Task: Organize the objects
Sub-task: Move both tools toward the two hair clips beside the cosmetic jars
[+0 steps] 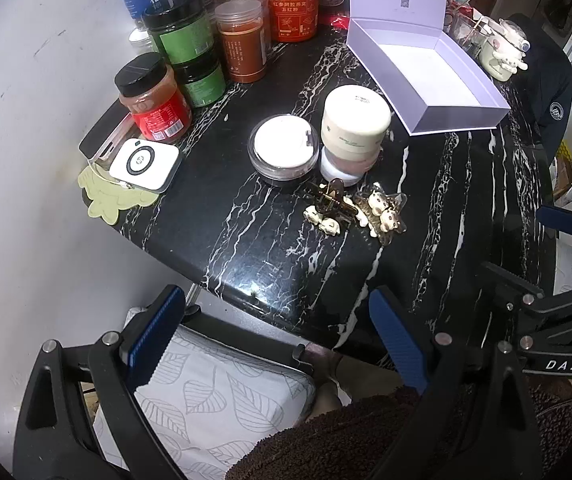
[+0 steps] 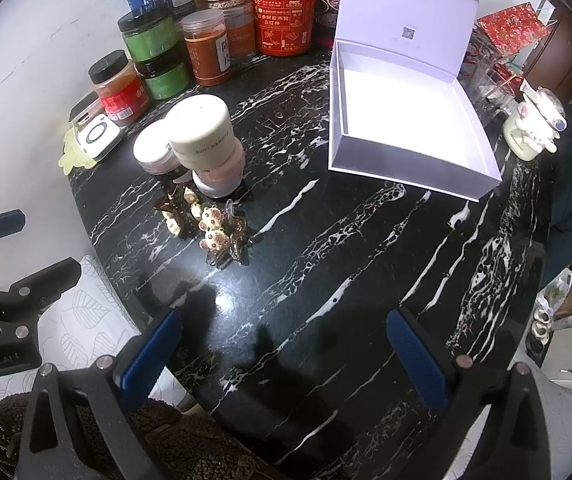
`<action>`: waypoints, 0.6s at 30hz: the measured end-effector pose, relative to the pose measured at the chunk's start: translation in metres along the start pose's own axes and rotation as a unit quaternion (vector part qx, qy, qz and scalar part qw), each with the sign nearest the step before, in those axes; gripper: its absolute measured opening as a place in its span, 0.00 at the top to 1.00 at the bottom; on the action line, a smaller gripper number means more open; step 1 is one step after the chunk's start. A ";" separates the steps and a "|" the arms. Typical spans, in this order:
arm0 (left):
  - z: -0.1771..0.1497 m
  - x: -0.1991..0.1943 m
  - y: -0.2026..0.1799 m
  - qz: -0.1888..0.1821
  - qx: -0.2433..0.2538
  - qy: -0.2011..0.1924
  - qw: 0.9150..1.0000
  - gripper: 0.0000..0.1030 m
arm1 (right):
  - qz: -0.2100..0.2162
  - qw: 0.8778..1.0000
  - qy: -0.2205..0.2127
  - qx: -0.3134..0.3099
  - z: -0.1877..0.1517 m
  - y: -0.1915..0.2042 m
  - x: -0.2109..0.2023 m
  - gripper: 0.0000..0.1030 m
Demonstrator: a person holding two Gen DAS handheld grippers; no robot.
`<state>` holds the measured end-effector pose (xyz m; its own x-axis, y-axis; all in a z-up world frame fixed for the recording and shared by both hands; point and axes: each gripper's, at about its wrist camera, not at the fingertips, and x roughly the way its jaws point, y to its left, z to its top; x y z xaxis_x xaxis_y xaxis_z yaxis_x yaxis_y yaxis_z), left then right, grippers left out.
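An open, empty lilac box (image 1: 425, 68) (image 2: 405, 120) stands at the back of the black marble table (image 1: 266, 248) (image 2: 345, 260), its lid raised. Left of it is a stack of cream jars (image 1: 353, 128) (image 2: 206, 140), and beside that a clear round jar with a white lid (image 1: 284, 148) (image 2: 154, 148). In front lie a brown hair claw (image 1: 329, 208) (image 2: 178, 208) and a bear-figure hair claw (image 1: 383, 210) (image 2: 218, 232). My left gripper (image 1: 274, 338) hovers open over the table's near edge. My right gripper (image 2: 284, 358) hangs open above bare marble. Neither holds anything.
Several food jars (image 1: 242, 44) (image 2: 210, 48) crowd the back left by the white wall. A small white device (image 1: 144, 164) lies on a green mat at the left edge. A cartoon mug (image 1: 501, 56) (image 2: 533, 132) stands right of the box. A leaf-patterned cushion (image 1: 214, 396) is below the table.
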<state>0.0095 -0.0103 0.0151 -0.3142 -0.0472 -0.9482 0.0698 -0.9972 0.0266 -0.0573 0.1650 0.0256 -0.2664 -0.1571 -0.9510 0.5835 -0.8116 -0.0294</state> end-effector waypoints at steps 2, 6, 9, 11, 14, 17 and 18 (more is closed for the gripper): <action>0.000 0.000 0.000 0.000 0.000 0.002 1.000 0.09 | 0.000 1.000 0.001 0.000 0.000 -0.001 0.001 0.00; 0.000 0.001 0.000 0.000 0.000 0.002 1.000 0.09 | 0.000 1.000 0.001 0.000 0.000 -0.001 0.001 0.00; 0.000 0.001 0.000 0.000 -0.001 0.002 1.000 0.09 | 0.000 1.000 0.001 -0.001 0.000 -0.001 0.001 0.00; 0.000 0.001 0.000 0.000 -0.001 0.002 1.000 0.09 | 0.000 1.000 0.001 -0.001 0.000 -0.002 0.001 0.00; 0.000 0.001 0.000 0.001 -0.002 0.002 1.000 0.09 | 0.000 1.000 0.001 -0.001 0.000 -0.002 0.001 0.00; 0.000 0.001 0.000 0.000 -0.002 0.002 1.000 0.09 | 0.002 1.000 0.002 -0.002 -0.001 -0.003 0.002 0.00; 0.000 0.001 -0.001 0.001 -0.002 0.003 1.000 0.09 | 0.002 1.000 0.002 -0.002 0.000 -0.003 0.002 0.00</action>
<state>0.0093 -0.0095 0.0144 -0.3093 -0.0482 -0.9497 0.0738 -0.9969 0.0266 -0.0593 0.1674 0.0235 -0.2611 -0.1577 -0.9523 0.5874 -0.8088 -0.0271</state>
